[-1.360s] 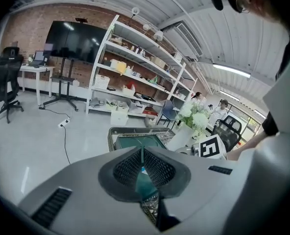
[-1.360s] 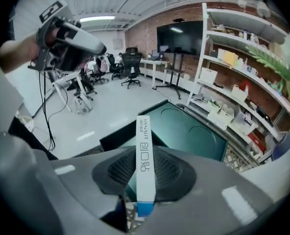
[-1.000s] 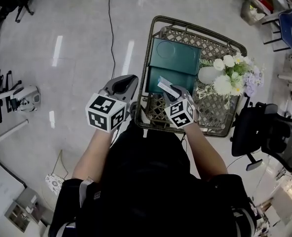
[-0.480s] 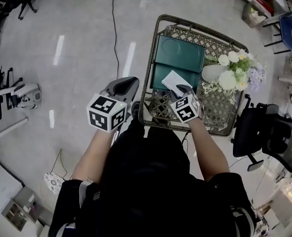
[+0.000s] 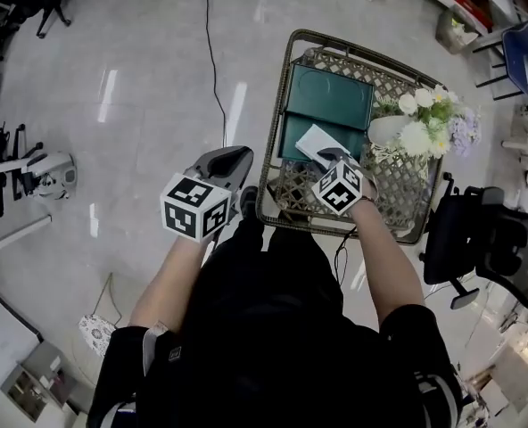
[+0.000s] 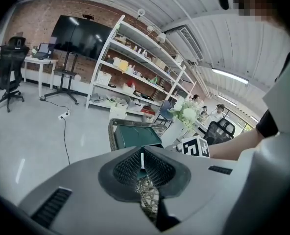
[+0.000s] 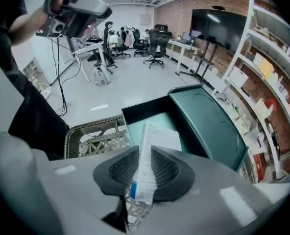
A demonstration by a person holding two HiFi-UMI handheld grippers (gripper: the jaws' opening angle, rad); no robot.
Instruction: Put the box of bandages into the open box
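The person wears a black short-sleeved top (image 5: 273, 328), loose over the trunk, with the sleeves ending above the elbows. A thin dark cord (image 5: 339, 259) hangs beside the right forearm. The left gripper (image 5: 235, 156) and the right gripper (image 5: 328, 157) each have a smooth, rounded shell of light grey plastic. Each also carries a white cube printed with black square markers (image 5: 195, 207) over the hand. In the gripper views the jaws are lined with black, finely ribbed pads (image 6: 159, 169). The left shell has short dark slots (image 6: 52, 207) cut into it.
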